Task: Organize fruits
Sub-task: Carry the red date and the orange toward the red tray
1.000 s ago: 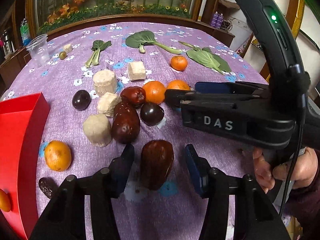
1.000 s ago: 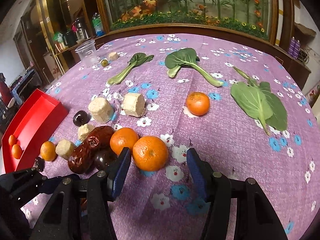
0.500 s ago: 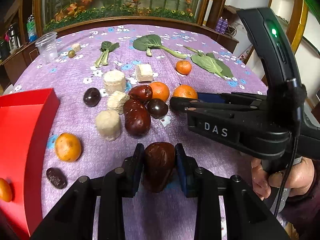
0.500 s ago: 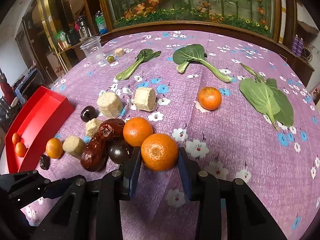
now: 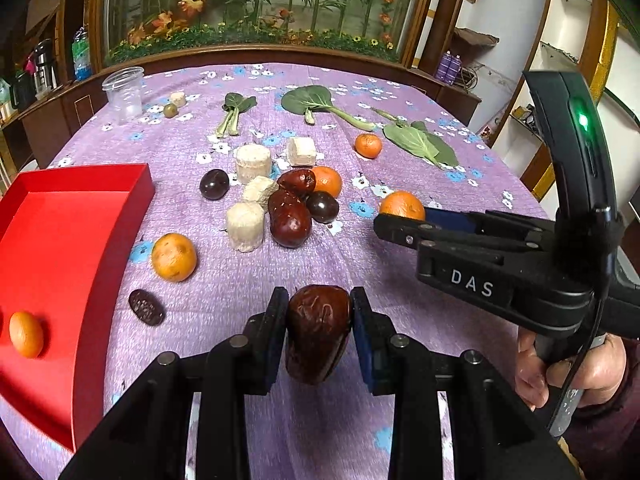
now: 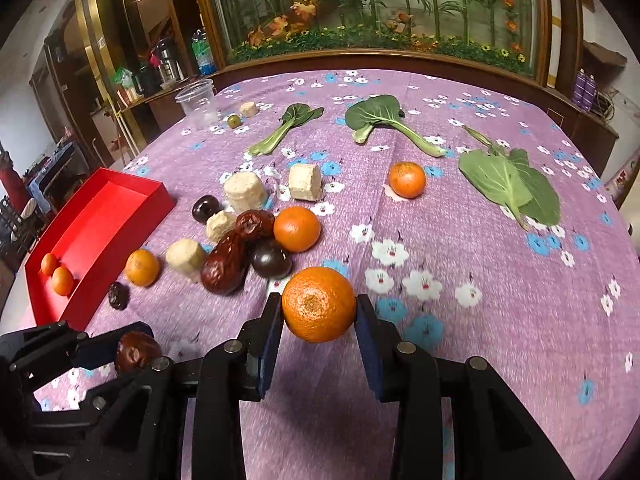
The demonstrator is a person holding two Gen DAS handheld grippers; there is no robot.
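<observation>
Two small oranges (image 6: 57,274) lay in the red tray (image 6: 104,216) at nine o'clock. The left hand-held gripper (image 5: 319,330) pinched a red date (image 5: 318,332), the right hand-held gripper (image 6: 318,322) an orange (image 6: 319,304); most fruit remained on the bench (image 6: 480,300).

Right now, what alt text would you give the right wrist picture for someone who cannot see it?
The right tool grips an orange just above a purple flowered tablecloth. Beyond lie more oranges, dark red dates, pale cut chunks and green leaves, with a red tray holding two small oranges at left.
</observation>
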